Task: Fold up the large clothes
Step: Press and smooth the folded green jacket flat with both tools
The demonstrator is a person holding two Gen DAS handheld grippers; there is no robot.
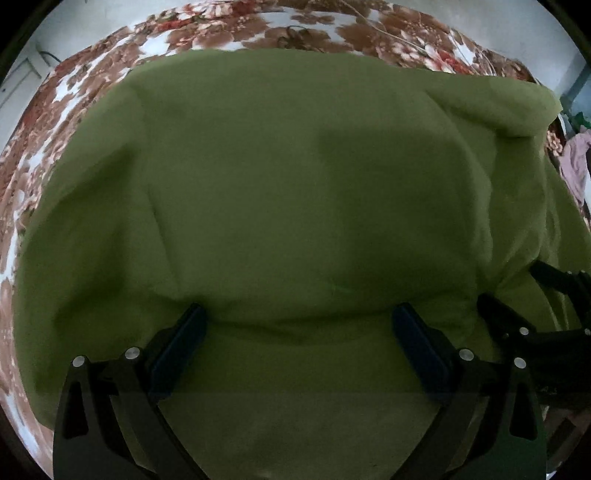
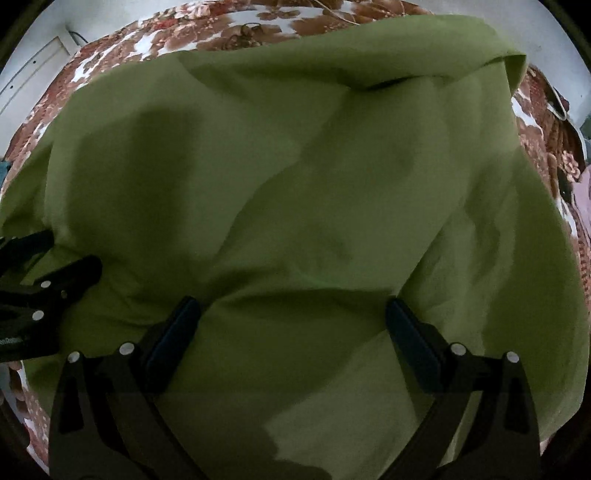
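Note:
A large olive-green garment (image 1: 280, 192) lies spread over a bed and fills most of both views (image 2: 295, 177). My left gripper (image 1: 299, 325) hovers open over its near part, fingers wide apart with only flat cloth between them. My right gripper (image 2: 293, 317) is open too, above a creased area where a folded layer (image 2: 369, 74) turns over at the far right. Each gripper shows at the other view's edge: the right one (image 1: 517, 317) at the left view's right side, the left one (image 2: 55, 284) at the right view's left side.
The bed cover has a brown, red and white floral print (image 1: 280, 26) and shows around the garment's far and left edges (image 2: 184, 33). A pale pinkish cloth (image 1: 576, 162) lies off the bed's right side. A light wall stands behind.

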